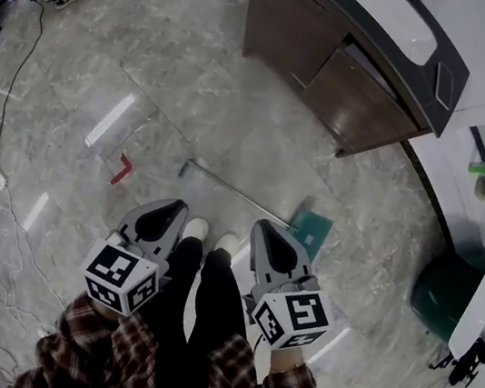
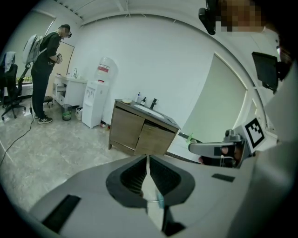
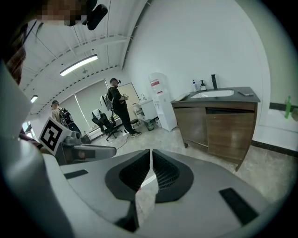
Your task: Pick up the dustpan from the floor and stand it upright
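The dustpan lies flat on the marble floor just ahead of my feet. Its thin metal handle (image 1: pixel 238 195) runs left to right and ends in the teal pan (image 1: pixel 311 232). My left gripper (image 1: pixel 175 209) hangs over the floor a little below the handle's left end, jaws shut and holding nothing. My right gripper (image 1: pixel 262 230) hovers beside the pan's near left corner, jaws closed together and empty. In the left gripper view, a sliver of the teal pan (image 2: pixel 160 200) shows in the gap below the left gripper (image 2: pixel 147 160). The right gripper (image 3: pixel 150 156) shows only floor beneath it.
A brown sink cabinet (image 1: pixel 337 66) stands ahead to the right. A dark green bin (image 1: pixel 443 291) sits against the right wall. A red corner mark (image 1: pixel 121 168) lies on the floor at left, with cables (image 1: pixel 0 129) along the left edge. A person (image 2: pixel 44 69) stands far left.
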### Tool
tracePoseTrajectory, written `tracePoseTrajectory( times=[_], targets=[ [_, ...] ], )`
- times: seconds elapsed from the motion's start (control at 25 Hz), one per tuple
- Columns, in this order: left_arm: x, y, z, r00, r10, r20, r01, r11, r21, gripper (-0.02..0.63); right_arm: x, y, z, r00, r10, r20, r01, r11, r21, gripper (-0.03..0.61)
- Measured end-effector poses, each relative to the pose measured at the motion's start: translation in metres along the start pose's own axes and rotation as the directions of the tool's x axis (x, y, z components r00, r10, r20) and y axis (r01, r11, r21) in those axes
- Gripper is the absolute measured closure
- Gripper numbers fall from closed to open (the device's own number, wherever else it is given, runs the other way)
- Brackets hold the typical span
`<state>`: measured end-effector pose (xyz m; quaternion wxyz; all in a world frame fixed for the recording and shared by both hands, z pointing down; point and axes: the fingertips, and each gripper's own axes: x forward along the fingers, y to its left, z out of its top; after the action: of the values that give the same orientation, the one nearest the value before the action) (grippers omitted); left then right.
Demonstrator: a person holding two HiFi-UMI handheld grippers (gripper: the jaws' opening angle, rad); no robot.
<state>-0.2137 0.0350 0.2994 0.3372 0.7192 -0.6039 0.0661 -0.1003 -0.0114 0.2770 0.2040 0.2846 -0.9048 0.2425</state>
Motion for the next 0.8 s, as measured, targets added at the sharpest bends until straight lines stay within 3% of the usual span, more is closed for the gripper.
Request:
tracePoseTrajectory(
  times=[0.4, 0.6, 0.8],
  targets=[
    [0.091, 0.061, -0.062, 0.997, 0.05, -0.052, -0.052, 0.998, -0.039, 0.6, 0.076, -0.02, -0.076, 0.995, 0.094, -0.036, -0.092, 0.995, 0.036, 0.566],
    [0.141, 0.099, -0.138, 0.991, 0.038, -0.128, -0.048, 0.996, -0.074, 0.517, 0.104, -0.046, -0.121, 0.996, 0.084, -0.034, -0.08, 0.993, 0.087, 0.566],
    [0.181, 0.152, -0.207, 0.977, 0.112, -0.182, -0.131, 0.987, -0.093, 0.483, 0.128, -0.066, -0.168, 0.995, 0.09, -0.051, -0.082, 0.988, 0.128, 0.566]
  ],
)
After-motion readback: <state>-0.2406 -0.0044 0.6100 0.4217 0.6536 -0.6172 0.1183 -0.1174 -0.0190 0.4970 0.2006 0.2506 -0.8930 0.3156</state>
